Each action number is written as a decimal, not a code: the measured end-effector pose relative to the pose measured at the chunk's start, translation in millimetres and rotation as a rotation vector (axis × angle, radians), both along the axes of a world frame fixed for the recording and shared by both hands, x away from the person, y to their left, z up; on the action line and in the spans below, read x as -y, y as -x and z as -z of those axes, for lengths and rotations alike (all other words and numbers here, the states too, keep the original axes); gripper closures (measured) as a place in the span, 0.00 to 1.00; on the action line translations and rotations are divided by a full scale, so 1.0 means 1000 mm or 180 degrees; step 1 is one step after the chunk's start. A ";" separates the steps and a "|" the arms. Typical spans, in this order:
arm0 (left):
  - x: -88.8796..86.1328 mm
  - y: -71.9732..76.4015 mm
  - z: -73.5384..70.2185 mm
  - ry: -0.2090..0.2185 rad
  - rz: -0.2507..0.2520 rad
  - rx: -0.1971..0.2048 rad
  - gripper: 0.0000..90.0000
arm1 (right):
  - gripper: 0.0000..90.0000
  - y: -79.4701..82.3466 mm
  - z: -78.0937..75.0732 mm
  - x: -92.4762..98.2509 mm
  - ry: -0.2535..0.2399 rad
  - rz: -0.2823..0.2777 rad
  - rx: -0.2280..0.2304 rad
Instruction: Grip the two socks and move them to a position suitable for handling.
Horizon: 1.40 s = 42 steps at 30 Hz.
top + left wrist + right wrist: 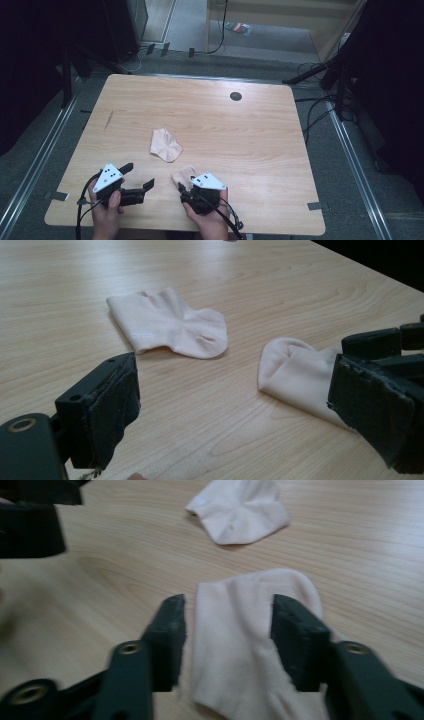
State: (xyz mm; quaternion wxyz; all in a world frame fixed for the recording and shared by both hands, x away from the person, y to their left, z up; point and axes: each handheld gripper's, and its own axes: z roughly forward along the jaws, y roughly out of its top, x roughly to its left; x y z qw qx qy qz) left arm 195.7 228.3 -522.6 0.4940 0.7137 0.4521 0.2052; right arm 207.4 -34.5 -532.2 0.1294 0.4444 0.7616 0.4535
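Two pale pink socks lie on the wooden table (260,135). One sock (166,145) (170,325) (240,510) lies flat near the middle. The other sock (184,175) (295,370) (235,645) lies nearer the front edge. My right gripper (183,189) (227,610) stands low over this near sock with its jaws apart on either side of the fabric, the pads not pressing on it. My left gripper (139,176) (235,375) is open to the left of it, level above the table, with nothing between its jaws.
A small black round spot (235,96) sits near the table's far edge. Dark stands and cables (320,75) surround the table on the floor. The table's front edge (180,230) runs just below both hands.
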 end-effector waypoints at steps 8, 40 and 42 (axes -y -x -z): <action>0.003 -0.001 0.002 0.0032 0.0043 -0.0028 0.07 | 0.59 -0.022 -0.018 0.044 -0.0210 0.0348 0.0066; 0.037 0.003 0.013 -0.0075 0.0415 -0.0194 0.07 | 0.99 -0.018 -0.023 0.026 0.0161 0.0040 0.0037; 0.049 0.005 0.014 -0.0088 0.0530 -0.0255 0.07 | 0.99 -0.015 -0.032 0.023 0.0133 0.0025 0.0112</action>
